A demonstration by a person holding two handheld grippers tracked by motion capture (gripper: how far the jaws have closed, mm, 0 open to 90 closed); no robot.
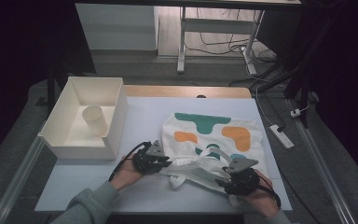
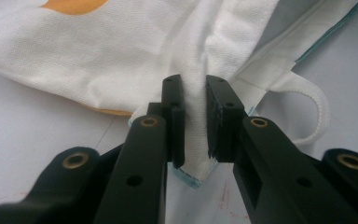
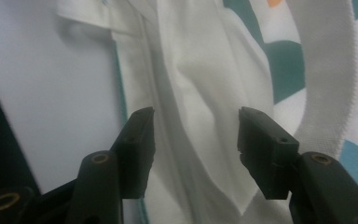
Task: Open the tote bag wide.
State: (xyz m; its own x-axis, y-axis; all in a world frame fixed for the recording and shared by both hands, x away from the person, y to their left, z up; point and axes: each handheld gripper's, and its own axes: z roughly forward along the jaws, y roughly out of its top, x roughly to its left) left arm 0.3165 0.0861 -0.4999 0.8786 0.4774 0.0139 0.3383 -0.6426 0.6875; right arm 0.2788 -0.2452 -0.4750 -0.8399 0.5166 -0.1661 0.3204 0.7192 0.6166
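Soft white cotton tote bag [image 1: 214, 140], lying flat mid-table, light and floppy. Left gripper [image 2: 196, 121] clamped on a rim fold; right gripper [image 3: 196, 135] parted astride another fold. Best held by hems.

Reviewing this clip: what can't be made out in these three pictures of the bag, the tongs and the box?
- High view: the jaws of the left tongs and right tongs are hidden by their own bodies and grey plates.
- High view: the tote bag mouth is covered by its bunched straps.
- Right gripper view: whether the pads touch the fabric fold between them; close and blurred.
- High view: the inside of the paper cup in the white box; too small.
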